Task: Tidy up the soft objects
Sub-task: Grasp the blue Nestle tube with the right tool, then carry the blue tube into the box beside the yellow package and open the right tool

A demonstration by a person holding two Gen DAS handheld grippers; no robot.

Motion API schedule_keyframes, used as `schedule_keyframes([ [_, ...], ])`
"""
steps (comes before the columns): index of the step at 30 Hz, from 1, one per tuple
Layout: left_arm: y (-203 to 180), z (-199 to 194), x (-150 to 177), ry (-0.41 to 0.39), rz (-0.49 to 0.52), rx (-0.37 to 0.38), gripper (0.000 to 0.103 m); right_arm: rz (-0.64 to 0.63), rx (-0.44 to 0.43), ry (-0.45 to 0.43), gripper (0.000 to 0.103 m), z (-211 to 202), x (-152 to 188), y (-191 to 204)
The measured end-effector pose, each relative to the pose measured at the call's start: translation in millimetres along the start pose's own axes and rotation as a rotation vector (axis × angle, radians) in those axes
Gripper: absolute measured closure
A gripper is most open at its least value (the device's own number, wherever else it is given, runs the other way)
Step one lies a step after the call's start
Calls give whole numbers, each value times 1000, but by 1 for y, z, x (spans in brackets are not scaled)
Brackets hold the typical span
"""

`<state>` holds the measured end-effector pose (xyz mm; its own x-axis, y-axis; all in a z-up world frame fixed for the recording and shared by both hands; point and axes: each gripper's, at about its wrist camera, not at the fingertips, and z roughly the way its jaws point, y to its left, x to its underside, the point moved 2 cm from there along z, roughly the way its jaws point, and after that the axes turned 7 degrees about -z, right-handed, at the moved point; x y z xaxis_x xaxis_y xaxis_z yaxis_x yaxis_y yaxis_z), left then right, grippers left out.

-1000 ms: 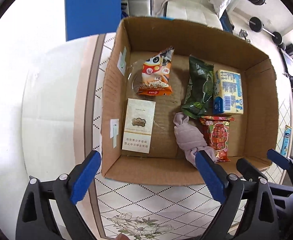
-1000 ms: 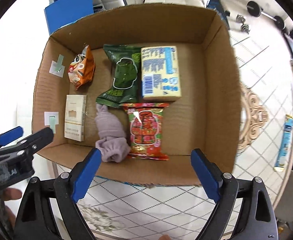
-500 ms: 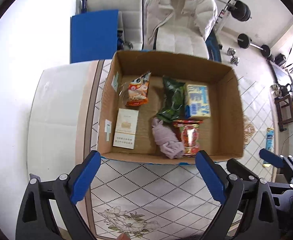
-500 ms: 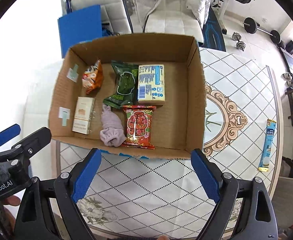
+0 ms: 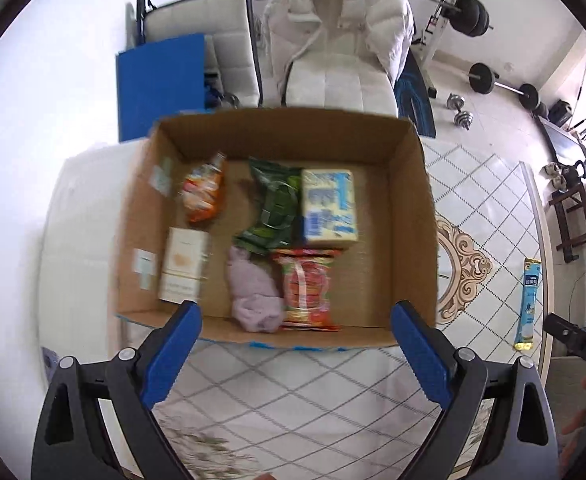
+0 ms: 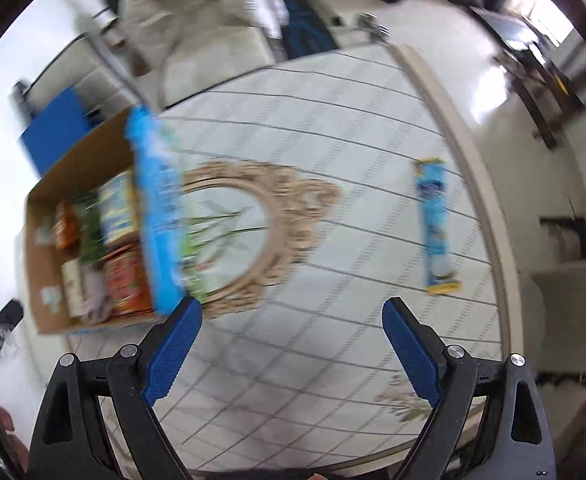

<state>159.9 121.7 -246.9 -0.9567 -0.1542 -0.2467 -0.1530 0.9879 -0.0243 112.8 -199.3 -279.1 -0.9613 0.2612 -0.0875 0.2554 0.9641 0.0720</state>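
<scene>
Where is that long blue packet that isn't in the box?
The long blue packet lies flat on the tiled table, to the right of the cardboard box and beyond the beige medallion pattern, near the table's right edge.

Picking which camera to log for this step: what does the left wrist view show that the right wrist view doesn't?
Only the left wrist view shows the left tongs, open, and the box floor plainly, with the purple sock. Only the right wrist view shows the right tongs, open, and the box's blue-printed outer side. Both show the cardboard box and the blue stick packet lying on the table.
</scene>
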Motion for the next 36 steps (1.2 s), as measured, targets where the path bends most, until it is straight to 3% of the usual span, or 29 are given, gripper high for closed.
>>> schedule_keyframes([
  [4,-33,34,7,42,-12,-30,6,111,51,57,9,40,-11,-76],
  [9,-65,65,12,63,-7,-93,6,204,69,139,9,103,-19,-139],
  [15,-81,78,10,64,6,-122,6,240,33,205,11,160,-26,-159],
  [18,-85,80,7,66,14,-126,6,251,26,225,22,173,-28,-161],
  [20,-87,78,6,65,18,-123,6,228,58,194,36,167,-32,-158],
  [22,-88,78,6,70,17,-114,6,214,72,182,76,161,-34,-153],
  [27,-88,71,6,71,39,-79,6,177,71,176,85,141,-32,-132],
  [32,-83,55,7,71,73,-13,6,110,-34,111,86,91,-28,-82],
  [36,-68,40,5,61,75,38,6,27,-156,54,86,44,-19,-14],
])
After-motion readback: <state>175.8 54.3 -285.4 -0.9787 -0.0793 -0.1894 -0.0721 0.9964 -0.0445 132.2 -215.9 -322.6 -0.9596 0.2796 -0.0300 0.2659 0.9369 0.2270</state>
